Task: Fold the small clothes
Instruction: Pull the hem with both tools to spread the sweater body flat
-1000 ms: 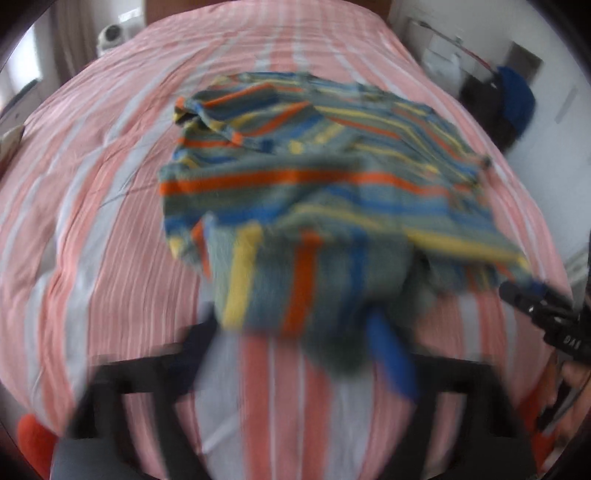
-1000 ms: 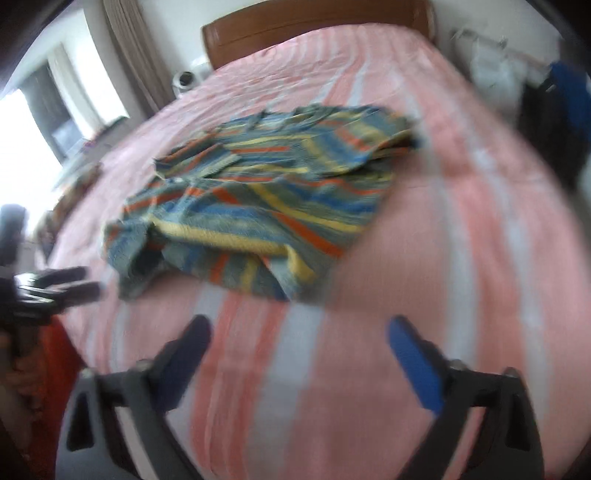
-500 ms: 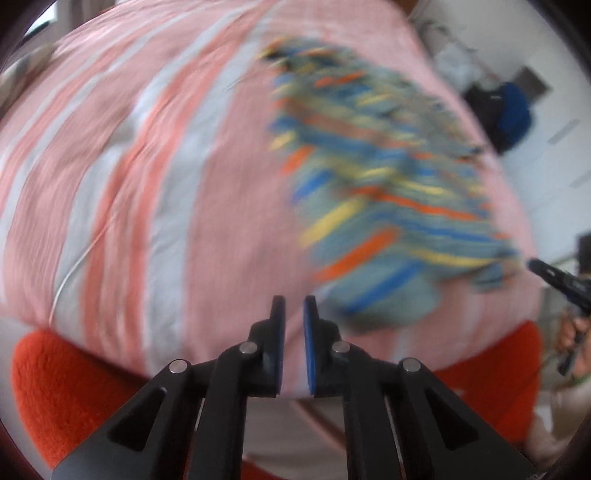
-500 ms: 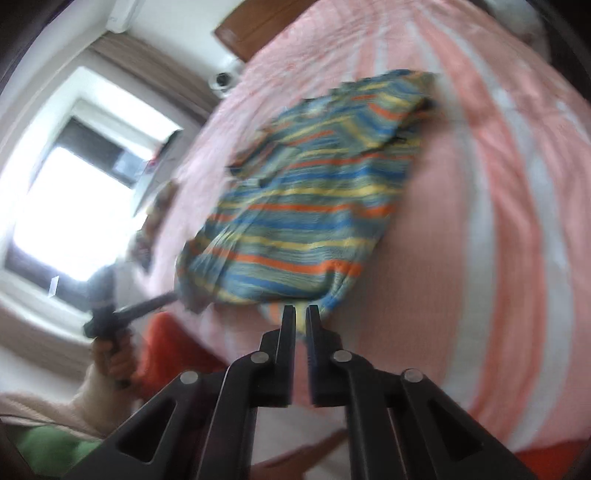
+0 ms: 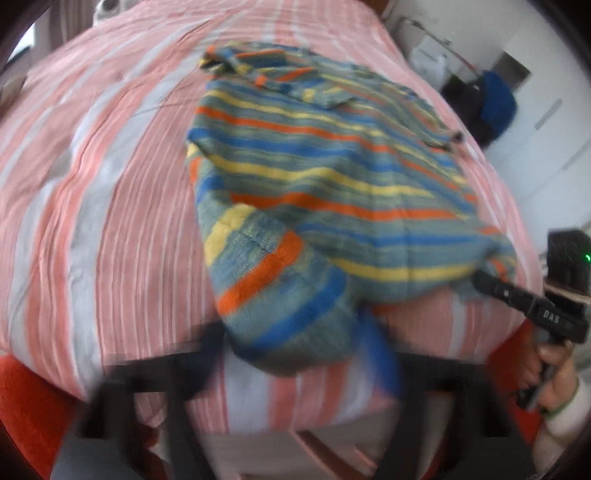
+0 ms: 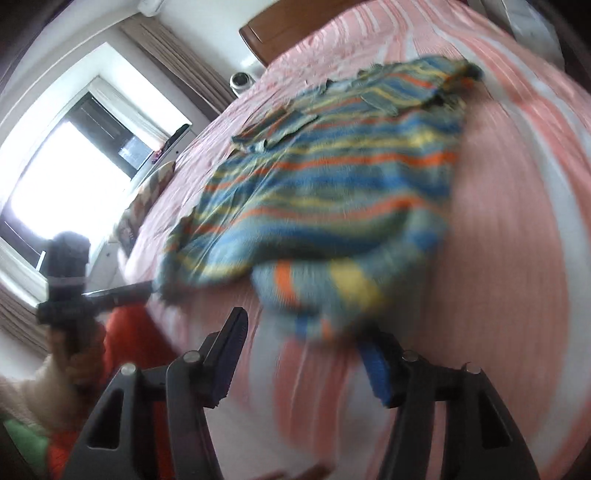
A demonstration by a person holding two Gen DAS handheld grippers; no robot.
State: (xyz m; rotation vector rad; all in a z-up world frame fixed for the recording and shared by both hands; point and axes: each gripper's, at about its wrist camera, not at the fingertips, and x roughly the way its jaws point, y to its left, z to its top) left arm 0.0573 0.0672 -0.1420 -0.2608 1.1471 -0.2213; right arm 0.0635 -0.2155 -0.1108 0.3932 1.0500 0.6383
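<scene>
A small striped shirt (image 5: 332,173), blue-grey with orange, yellow and blue bands, lies spread on the bed; it also shows in the right wrist view (image 6: 332,177). My left gripper (image 5: 295,354) is open, its jaws wide on either side of the shirt's near left corner fold. My right gripper (image 6: 306,347) is open, its jaws on either side of the shirt's near right corner. In the left wrist view the right gripper's fingers (image 5: 495,286) reach the shirt's right corner. In the right wrist view the left gripper's fingers (image 6: 122,291) reach the shirt's left corner. Both views are blurred.
The bed has a pink and white striped cover (image 5: 110,184) and a wooden headboard (image 6: 288,29). A red edge (image 5: 26,406) runs below the bed's near side. A bright window (image 6: 74,158) is at the left. Dark and blue clothes (image 5: 491,103) hang at the right wall.
Both grippers were open a second ago, shut half a second ago and are open again. Both have moved back up to the shirt's near corners.
</scene>
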